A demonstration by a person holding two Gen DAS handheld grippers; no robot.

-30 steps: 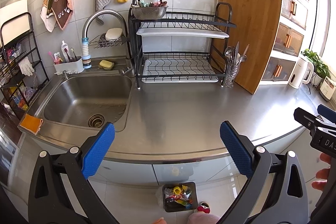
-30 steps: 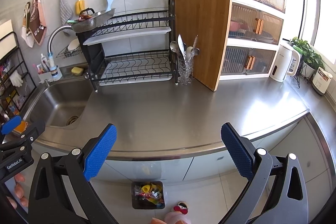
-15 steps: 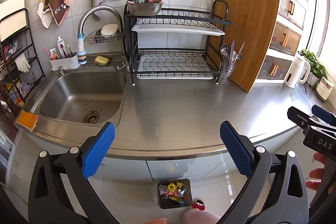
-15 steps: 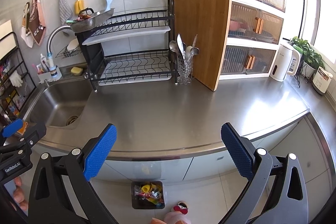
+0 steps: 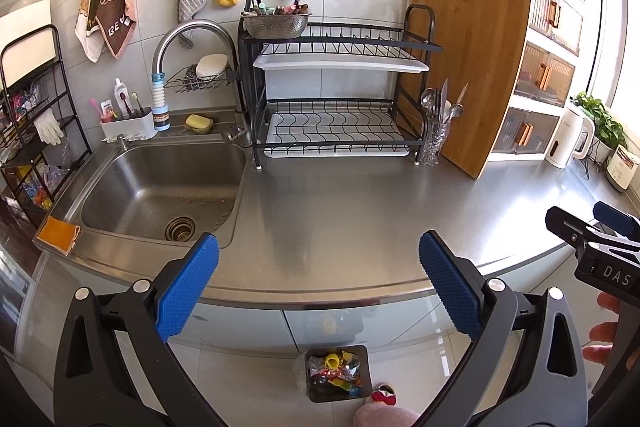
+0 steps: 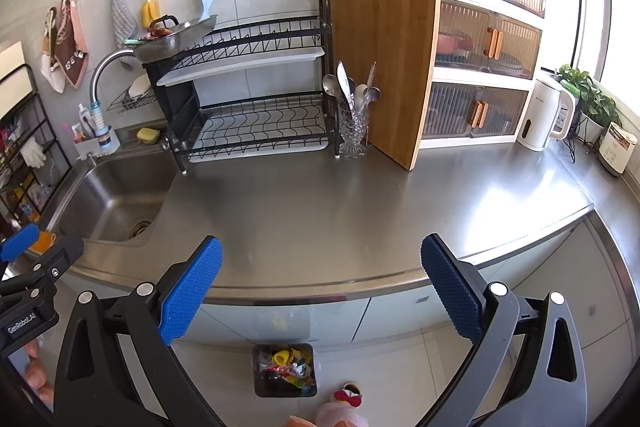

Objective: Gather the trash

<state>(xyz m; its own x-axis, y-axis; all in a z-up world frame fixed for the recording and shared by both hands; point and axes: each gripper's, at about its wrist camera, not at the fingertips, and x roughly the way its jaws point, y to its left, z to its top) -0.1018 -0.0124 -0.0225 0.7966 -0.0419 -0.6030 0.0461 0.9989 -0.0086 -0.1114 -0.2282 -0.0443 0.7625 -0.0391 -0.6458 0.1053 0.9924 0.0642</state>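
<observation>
A small dark trash bin [image 5: 338, 373] stands on the floor below the counter edge, filled with colourful wrappers; it also shows in the right wrist view [image 6: 285, 370]. My left gripper [image 5: 318, 285] is open and empty, held in front of the steel counter [image 5: 360, 211] above the bin. My right gripper [image 6: 320, 285] is open and empty, to the right of the left one; it shows at the right edge of the left wrist view [image 5: 592, 231]. No loose trash shows on the counter.
A sink [image 5: 160, 187] with a faucet is at the left. A black dish rack [image 5: 336, 99], a cutlery glass [image 5: 436, 139], a leaning wooden board [image 5: 472, 67], cabinets, a white kettle [image 6: 544, 115] and a wire shelf [image 5: 28, 123] line the back and sides.
The left wrist view has shifted slightly, so the sink and rack sit a little lower and to the right than half a second ago. The right gripper has barely moved. Both stay open.
</observation>
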